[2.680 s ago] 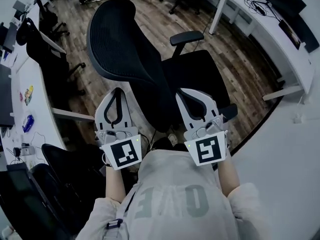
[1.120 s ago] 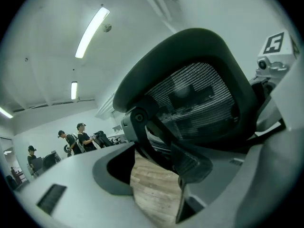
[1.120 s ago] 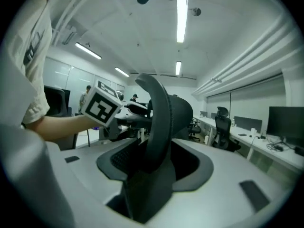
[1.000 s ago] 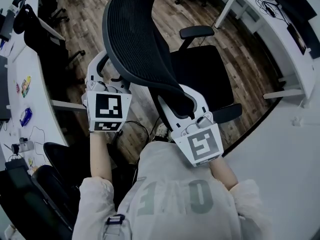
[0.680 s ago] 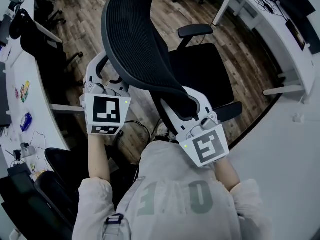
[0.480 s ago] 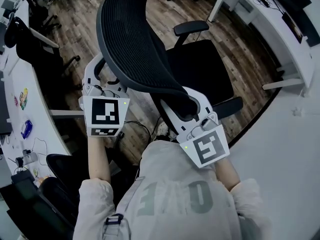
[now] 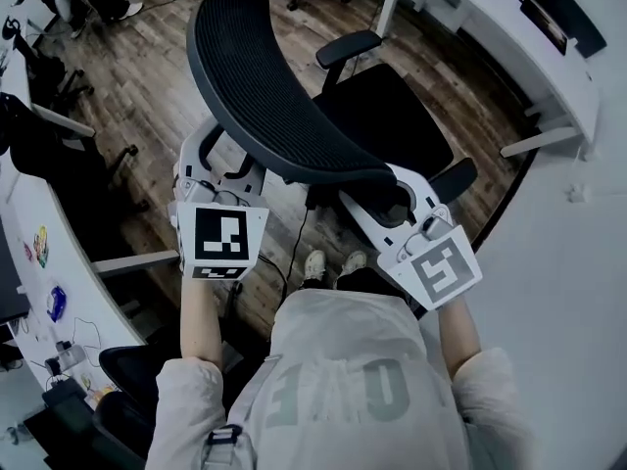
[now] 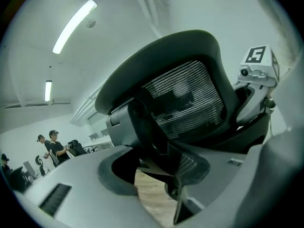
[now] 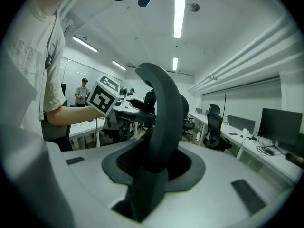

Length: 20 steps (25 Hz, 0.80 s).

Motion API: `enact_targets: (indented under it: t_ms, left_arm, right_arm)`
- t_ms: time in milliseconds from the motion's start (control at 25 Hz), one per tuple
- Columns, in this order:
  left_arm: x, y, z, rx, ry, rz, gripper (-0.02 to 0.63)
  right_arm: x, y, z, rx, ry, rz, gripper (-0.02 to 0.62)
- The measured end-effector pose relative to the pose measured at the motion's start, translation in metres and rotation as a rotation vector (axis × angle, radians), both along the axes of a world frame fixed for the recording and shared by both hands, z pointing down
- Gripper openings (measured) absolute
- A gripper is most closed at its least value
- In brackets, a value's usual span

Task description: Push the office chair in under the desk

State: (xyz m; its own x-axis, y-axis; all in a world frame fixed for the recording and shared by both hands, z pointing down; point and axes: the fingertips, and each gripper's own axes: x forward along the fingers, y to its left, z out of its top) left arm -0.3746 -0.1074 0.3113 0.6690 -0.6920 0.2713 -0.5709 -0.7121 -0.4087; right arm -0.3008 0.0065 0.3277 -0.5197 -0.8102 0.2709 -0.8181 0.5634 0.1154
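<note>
Closing around the office chair (image 7: pixel 274 106) backrest, left gripper (image 7: pixel 223 155) seemingly isn't pressing yet; right gripper (image 7: pixel 402 192) clamps its edge.

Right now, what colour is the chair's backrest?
Black mesh backrest, clearest in the head view.

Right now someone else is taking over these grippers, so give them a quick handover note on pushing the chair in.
Left gripper: jaws closing around the left edge of the backrest, not pressing on it yet.
Right gripper: clamped on the backrest's right edge.
Chair: out on the wood floor, seat pointing toward the white desk, not under it.
Done: both grippers placed at the backrest.
Left: finish the left grip, then roll the chair in under the desk.
</note>
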Motion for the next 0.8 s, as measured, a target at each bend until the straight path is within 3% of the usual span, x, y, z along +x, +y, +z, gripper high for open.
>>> enact_targets:
  t_ms: [240,560,800]
  left_arm:
    - [0.067,-0.018,0.001,-0.012,0.006,0.030,0.189]
    - [0.164,-0.042,0.001,-0.006,0.006,-0.016,0.189]
    - [0.244,-0.052,0.002,-0.003,0.011,0.020,0.187]
  right_arm:
    - [0.067,-0.019,0.002,-0.008,0.022,-0.025,0.127]
    - [0.169,-0.046,0.002,-0.012,0.010,-0.066,0.127]
    - [0.250,-0.059,0.003,-0.011,0.023,-0.074,0.127]
